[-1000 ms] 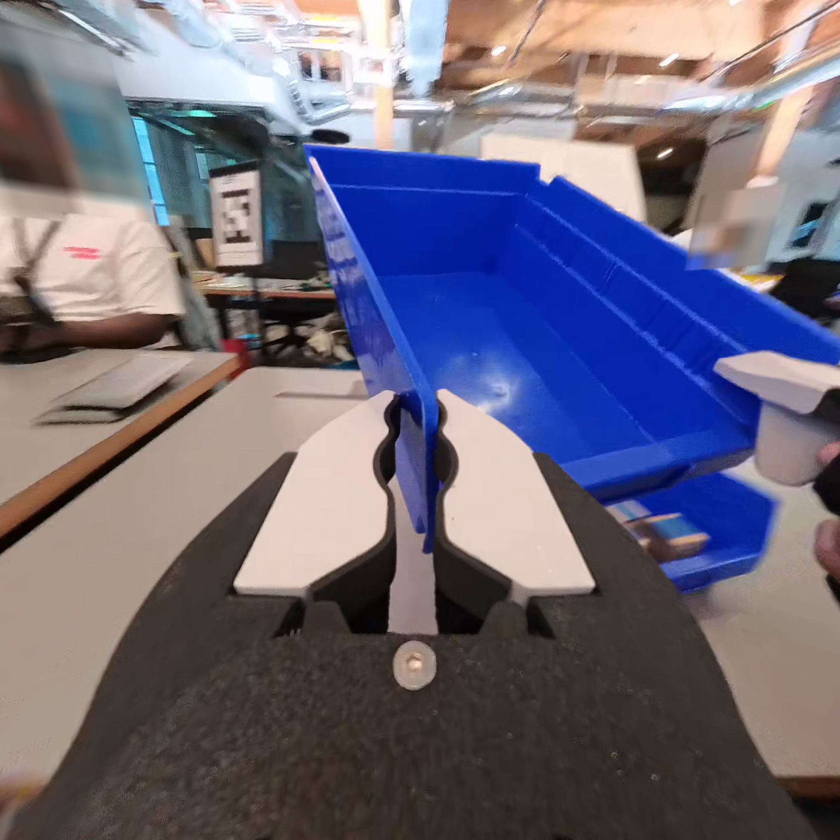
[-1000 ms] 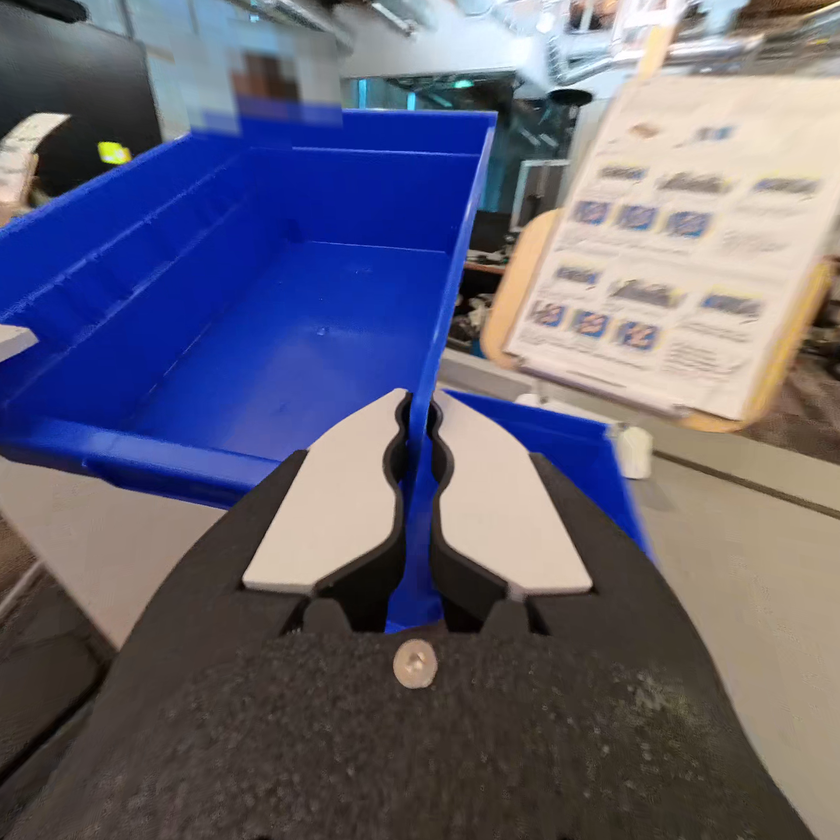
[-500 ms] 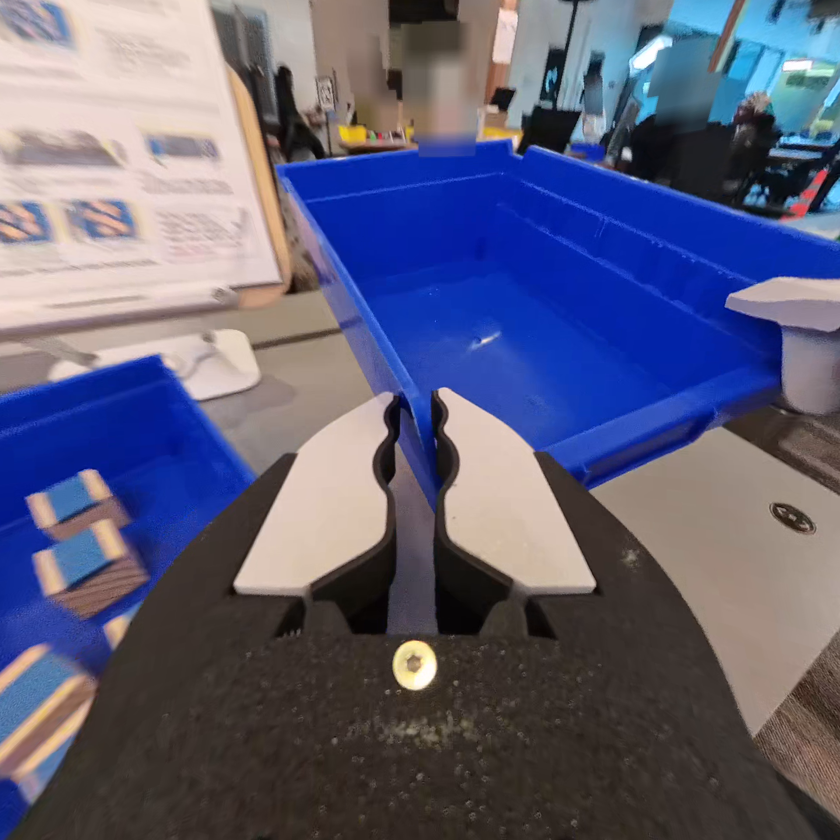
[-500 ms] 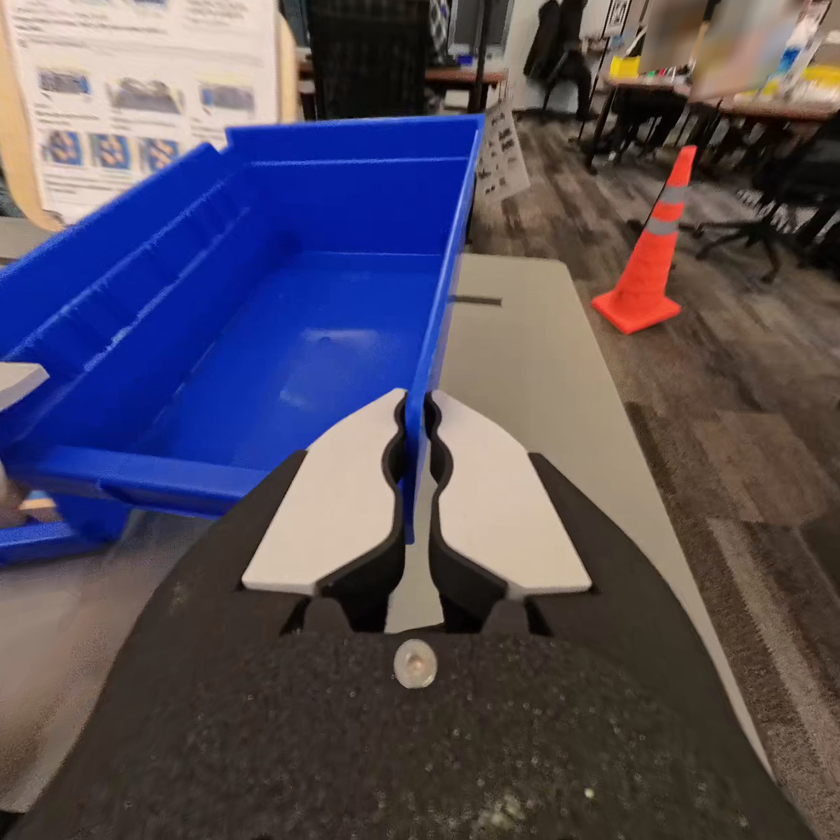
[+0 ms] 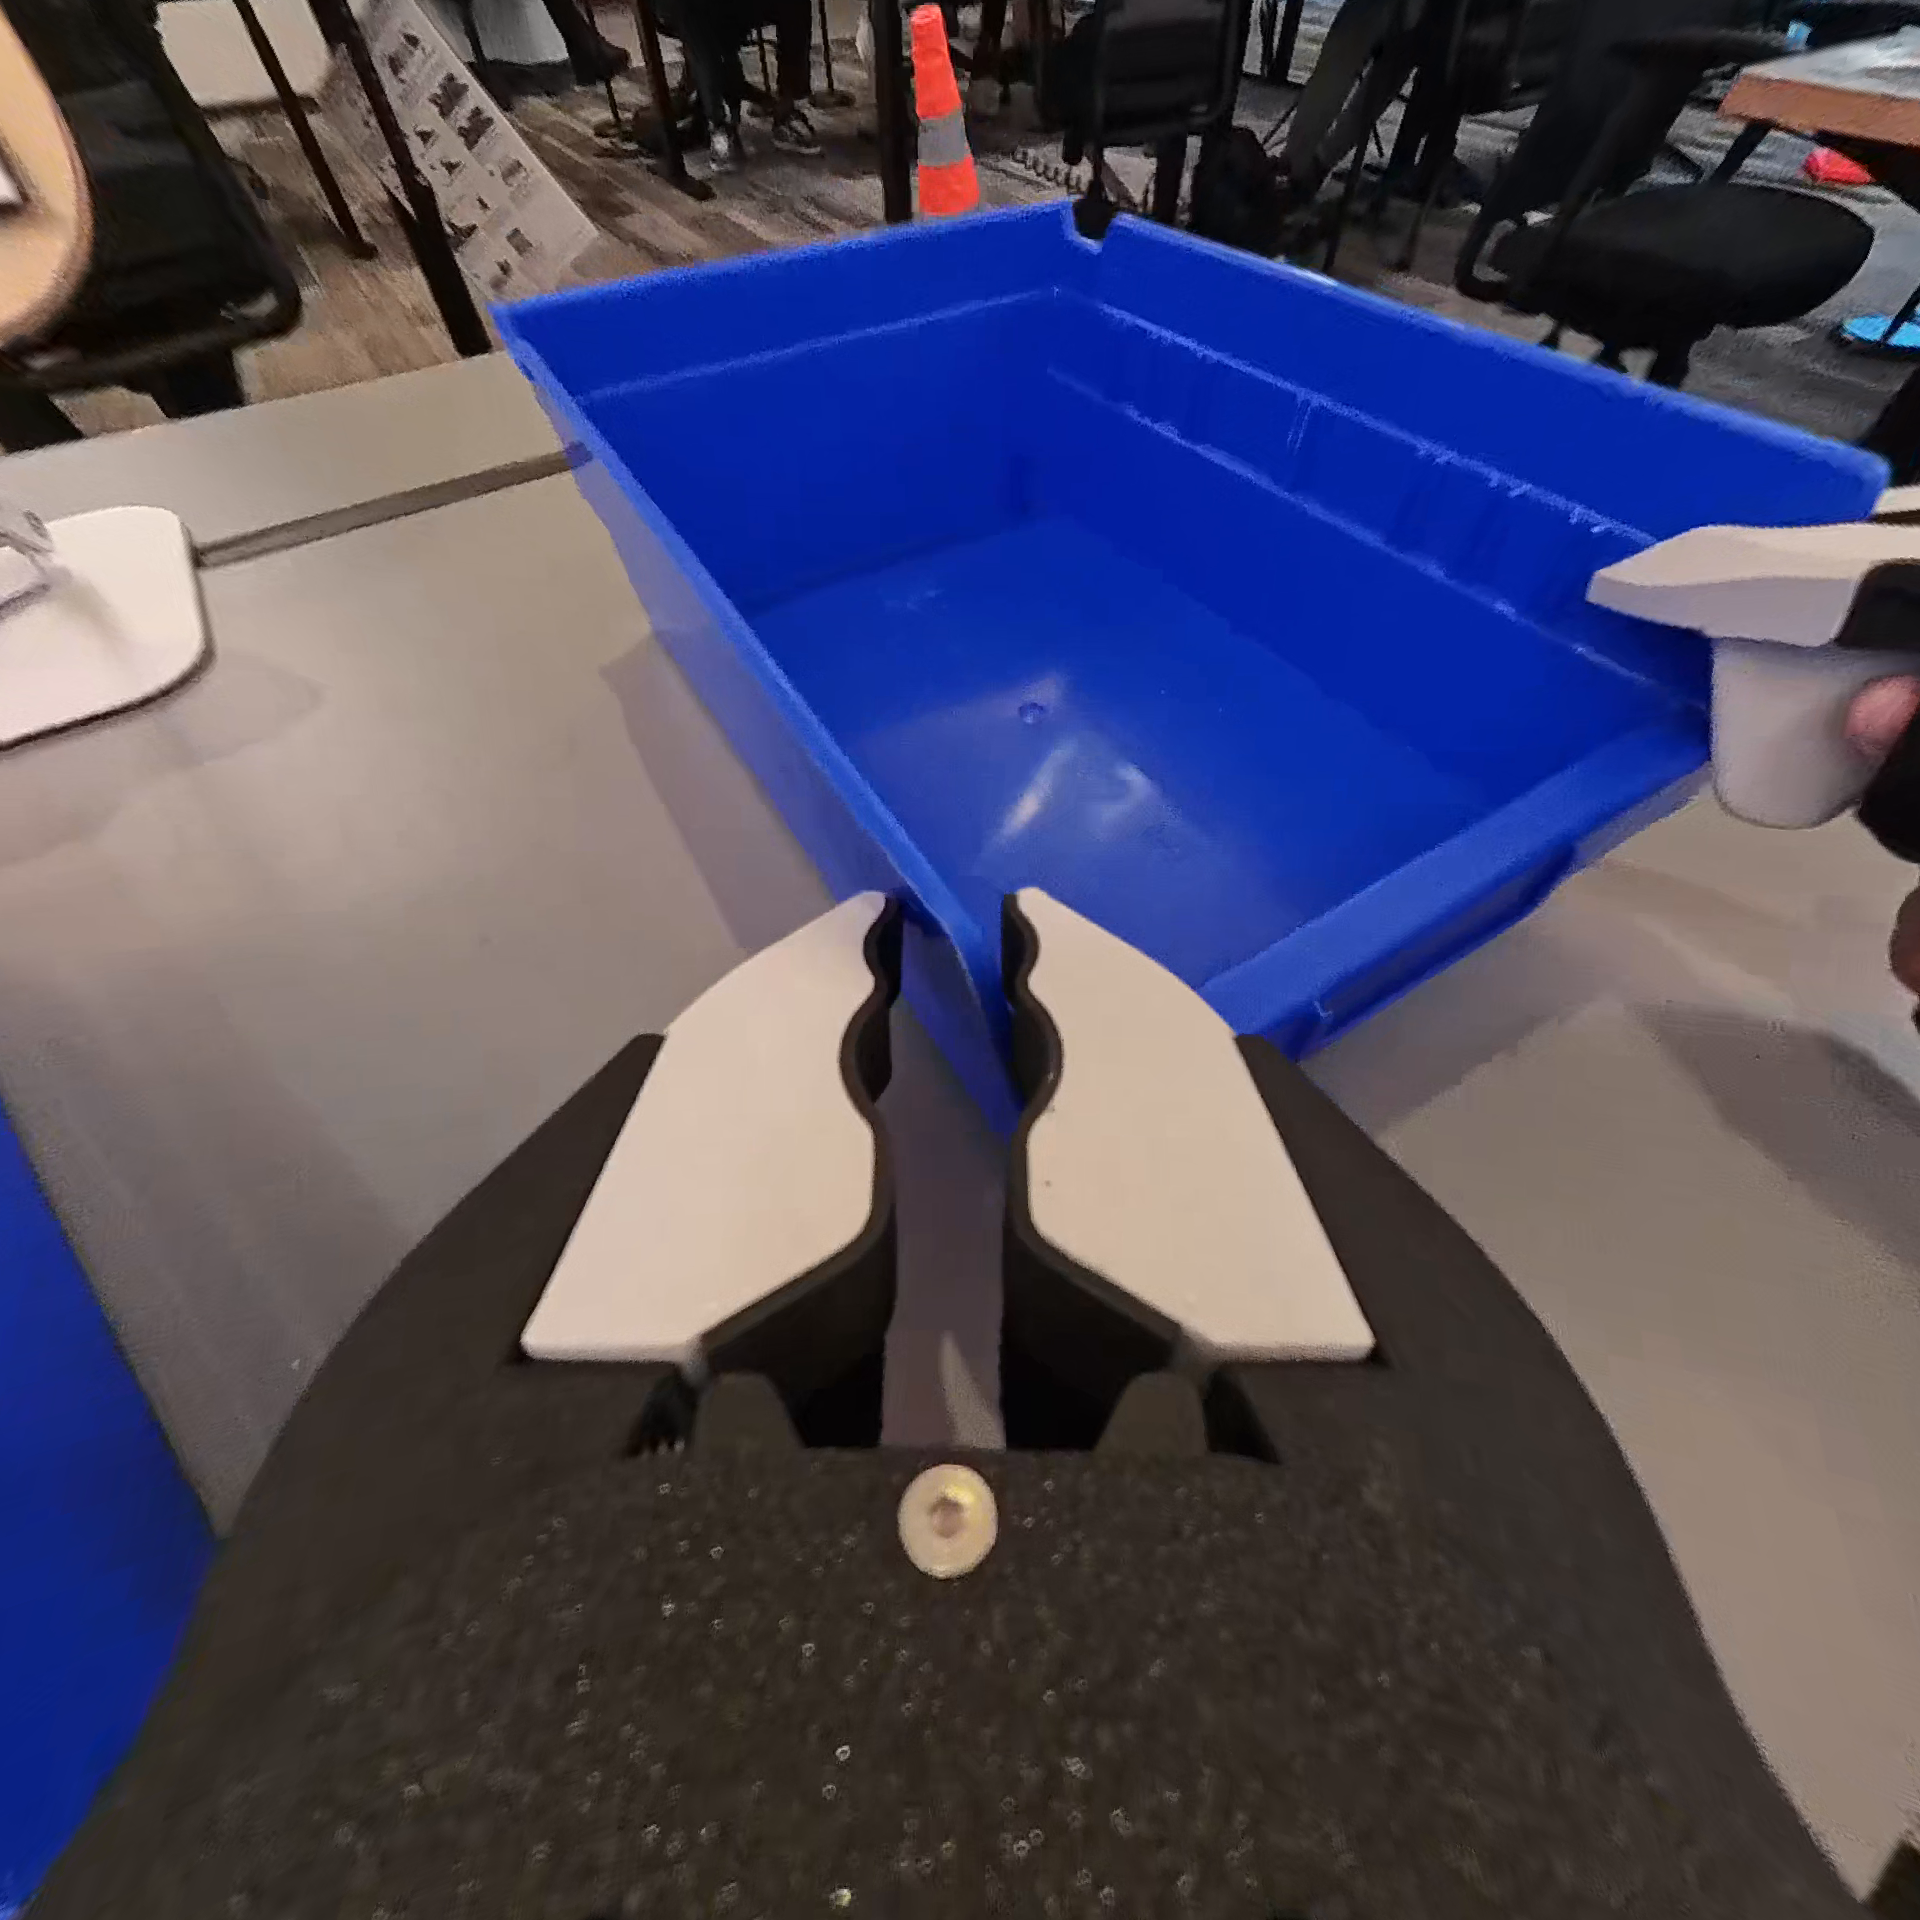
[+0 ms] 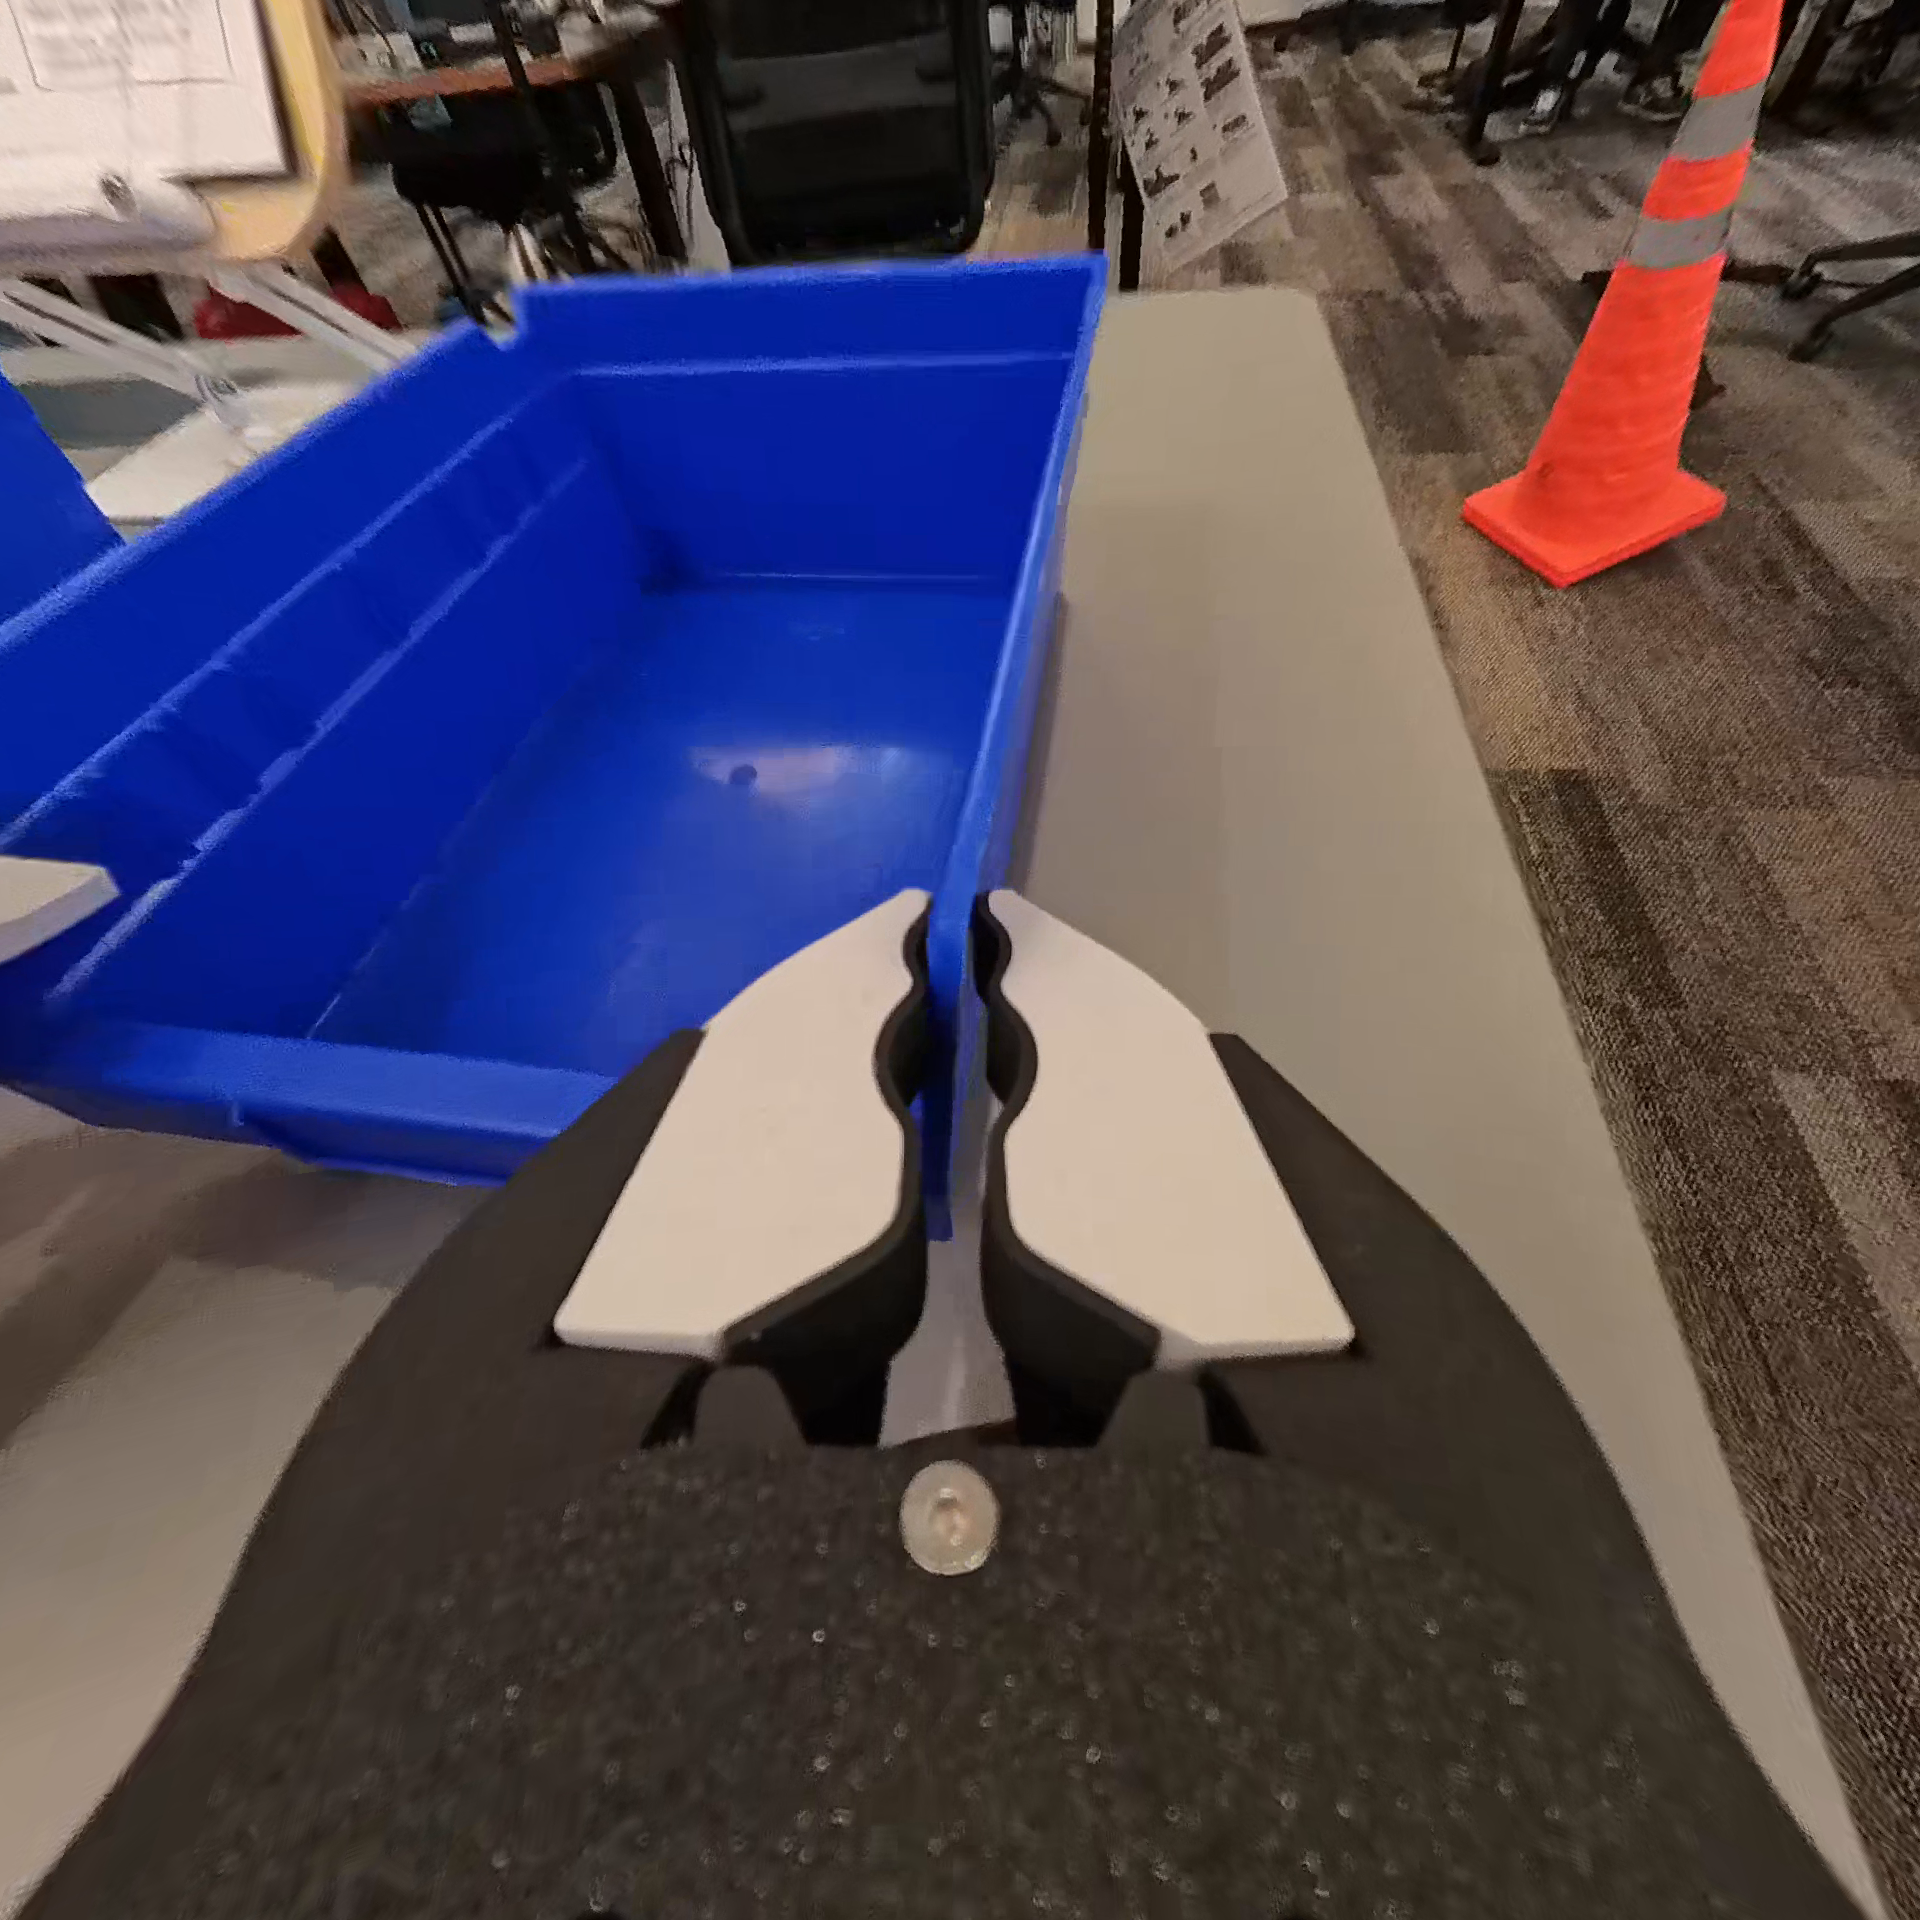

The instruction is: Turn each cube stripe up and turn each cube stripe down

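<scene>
An empty blue bin (image 5: 1091, 727) sits level on the grey table (image 5: 364, 831). My left gripper (image 5: 945, 904) is shut on the near end of its left side wall. My right gripper (image 6: 951, 899) is shut on the near end of its right side wall (image 6: 1029, 623). The right gripper's white finger (image 5: 1745, 613) shows at the bin's far side in the left wrist view. The left gripper's finger (image 6: 42, 894) shows at the left edge of the right wrist view. No cubes are in view.
A second blue bin stands to the left (image 5: 62, 1351), also in the right wrist view (image 6: 42, 488). A white stand base (image 5: 94, 613) sits at the table's far left. The table's right edge (image 6: 1455, 831) runs close beside the bin. An orange cone (image 6: 1631, 343) stands on the floor.
Both grippers swung the tilted bin round to the right and brought it down level on the table. The second bin with striped cubes has slid almost out of view.
</scene>
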`<state>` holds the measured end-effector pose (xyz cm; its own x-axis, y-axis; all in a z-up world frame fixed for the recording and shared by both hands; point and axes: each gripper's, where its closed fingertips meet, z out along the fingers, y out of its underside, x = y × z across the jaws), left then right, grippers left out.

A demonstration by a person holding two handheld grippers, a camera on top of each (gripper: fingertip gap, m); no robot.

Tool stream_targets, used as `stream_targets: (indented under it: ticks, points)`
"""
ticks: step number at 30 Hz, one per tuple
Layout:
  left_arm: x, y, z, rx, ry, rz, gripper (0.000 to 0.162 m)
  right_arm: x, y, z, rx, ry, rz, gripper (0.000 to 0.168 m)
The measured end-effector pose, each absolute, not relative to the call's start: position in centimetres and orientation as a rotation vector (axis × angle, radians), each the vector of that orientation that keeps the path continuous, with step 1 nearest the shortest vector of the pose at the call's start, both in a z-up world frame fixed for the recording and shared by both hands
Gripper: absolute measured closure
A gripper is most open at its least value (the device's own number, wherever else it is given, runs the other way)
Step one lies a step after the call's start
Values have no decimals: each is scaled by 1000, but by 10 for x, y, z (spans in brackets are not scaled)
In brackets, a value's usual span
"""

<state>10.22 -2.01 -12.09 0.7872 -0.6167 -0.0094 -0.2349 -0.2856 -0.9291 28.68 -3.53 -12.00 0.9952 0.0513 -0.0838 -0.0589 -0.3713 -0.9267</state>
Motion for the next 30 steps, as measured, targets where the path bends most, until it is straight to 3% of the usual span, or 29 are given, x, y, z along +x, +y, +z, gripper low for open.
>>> stream_targets:
  ticks: [3, 6, 7, 9, 15, 17, 21, 23, 26, 27, 30]
  points:
    - [104, -25, -125, -1893, 662, -528, 141, 289, -31, -126, -1944, 22, 90, 164]
    - [103, -48, -121, -1924, 763, -684, 104, 291, -30, -124, -1934, 77, 99, 164]
    - [95, -64, -107, -1883, 789, -759, 99, 288, -31, -119, -1922, 72, 109, 156]
    - [59, -95, -81, -1814, 839, -794, 100, 291, -41, -93, -1852, 98, 44, 141]
    - [-130, -97, -43, -1801, 618, -525, 101, 178, -60, -11, -1675, -247, 109, 132]
    - [-195, -84, -46, -1796, 446, -403, 98, 100, -62, -17, -1694, -485, 194, 138]
    - [-242, -67, -81, -1848, 295, -308, 93, -18, -47, -60, -1719, -579, 302, 135]
    - [-237, -57, -95, -1882, 286, -307, 97, -49, -43, -85, -1780, -573, 328, 136]
    - [-235, -41, -105, -1911, 221, -287, 122, -67, -35, -103, -1801, -486, 359, 136]
    - [-241, -38, -105, -1916, 182, -247, 139, -65, -30, -108, -1814, -466, 321, 141]
    - [-246, -32, -107, -1925, 209, -202, 145, -66, -17, -121, -1852, -412, 308, 151]
